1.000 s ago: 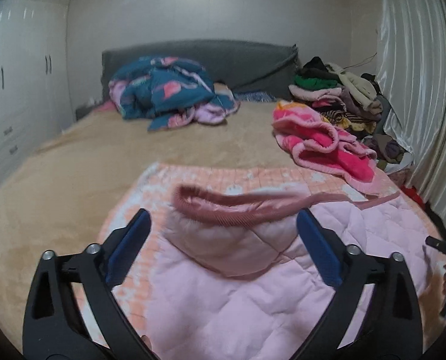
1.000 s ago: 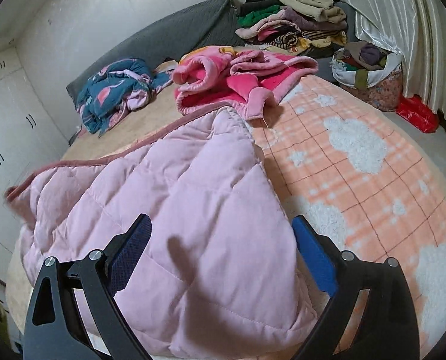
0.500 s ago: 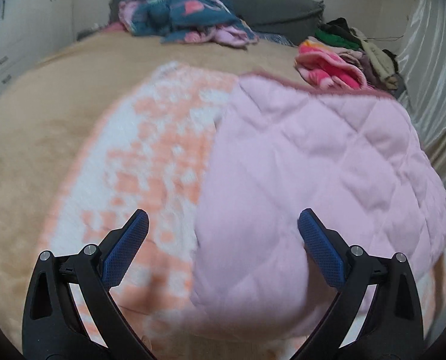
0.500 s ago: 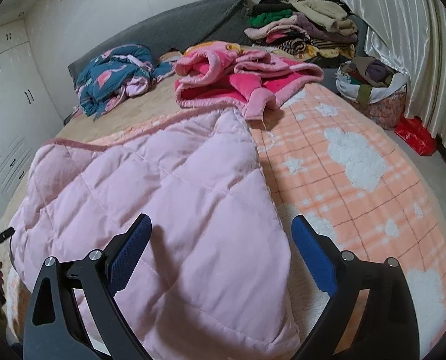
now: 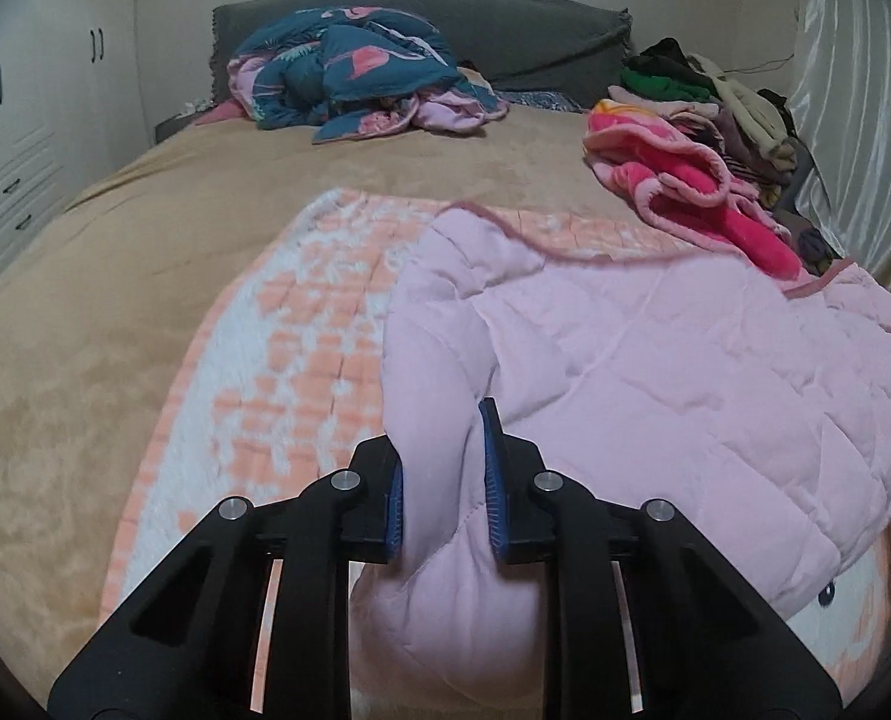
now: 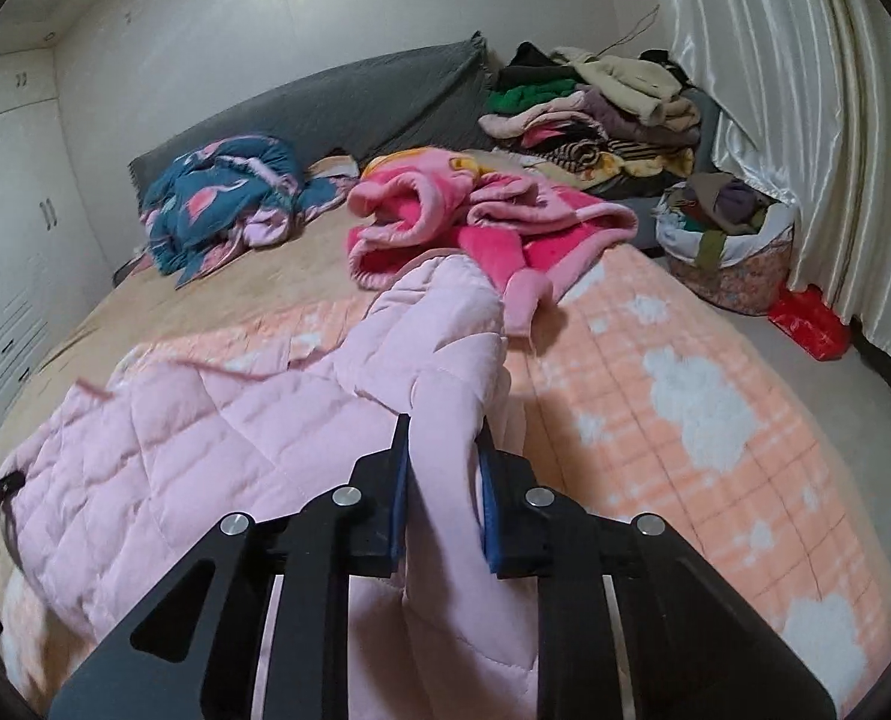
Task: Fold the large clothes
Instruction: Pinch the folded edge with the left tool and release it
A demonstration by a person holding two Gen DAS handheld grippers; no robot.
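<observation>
Both grippers are biting now: the left gripper point(image 5: 442, 474) has its jaws closing on a fat roll of the pink jacket point(image 5: 655, 372), and the right gripper point(image 6: 442, 480) is closing on a puffy ridge of the same jacket point(image 6: 217, 456), fabric bulging between the blue pads on each side. The jacket lies spread on the orange-and-white blanket point(image 6: 715, 420), filling the centre of the left view and running out toward 3 o'clock; in the right view it stretches from centre to 9 o'clock. It's quilted, stitched in diamonds, with a darker pink trim along its far edge. I'd judge it light but bulky, soft and springy, the shell a bit slick, so a shallow pinch could slide off; better to take a deep fold at the hem corners or a seam. The blanket looks fleecy, with cloud shapes. A fuzzy hot-pink robe point(image 5: 691, 192) sits at 1 o'clock in the left view, clear of the work.
</observation>
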